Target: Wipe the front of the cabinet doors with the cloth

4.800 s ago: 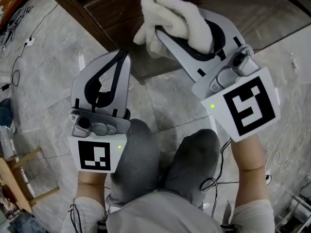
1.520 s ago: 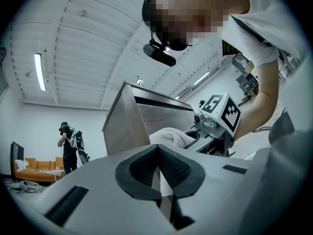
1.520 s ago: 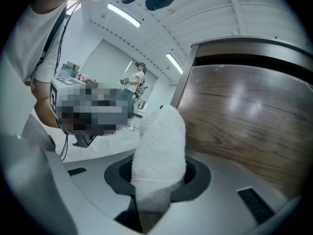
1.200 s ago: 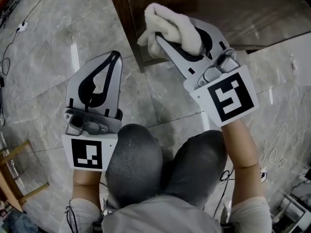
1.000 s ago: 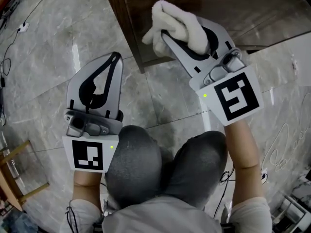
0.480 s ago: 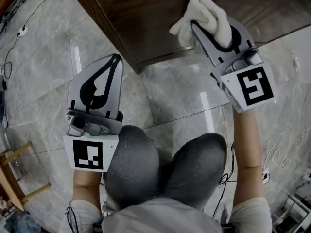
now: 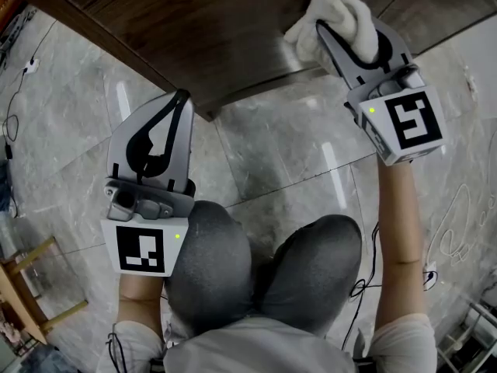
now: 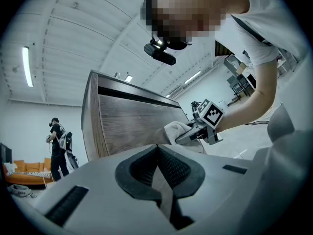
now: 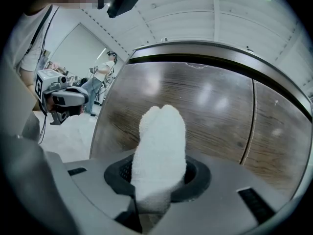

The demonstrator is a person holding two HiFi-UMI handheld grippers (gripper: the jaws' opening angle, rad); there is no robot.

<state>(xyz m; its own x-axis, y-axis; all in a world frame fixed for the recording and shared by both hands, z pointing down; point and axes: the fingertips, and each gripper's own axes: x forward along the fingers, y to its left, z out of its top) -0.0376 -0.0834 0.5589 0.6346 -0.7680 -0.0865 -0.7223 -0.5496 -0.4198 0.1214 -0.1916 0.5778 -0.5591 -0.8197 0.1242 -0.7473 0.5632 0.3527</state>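
A dark wooden cabinet door [image 7: 210,29] fills the top of the head view, and its front [image 9: 205,111] spreads across the right gripper view. My right gripper [image 7: 342,33] is shut on a white fluffy cloth [image 7: 330,14], which touches the door near its lower edge. The cloth [image 9: 159,151] stands bunched between the jaws. A vertical seam [image 9: 252,119] between two doors runs to the right of it. My left gripper [image 7: 167,123] hangs low over the floor, shut and empty, apart from the cabinet. It [image 8: 159,180] faces the cabinet's corner [image 8: 90,116].
Grey marble floor tiles [image 7: 279,146] lie below the cabinet. My knees [image 7: 256,263] are between the two arms. A wooden stool [image 7: 31,286] stands at the lower left and cables [image 7: 15,76] trail at the left. A person [image 8: 57,143] stands far off.
My right gripper has carried the cloth up and to the right along the cabinet front. The left gripper has stayed in place, shut.
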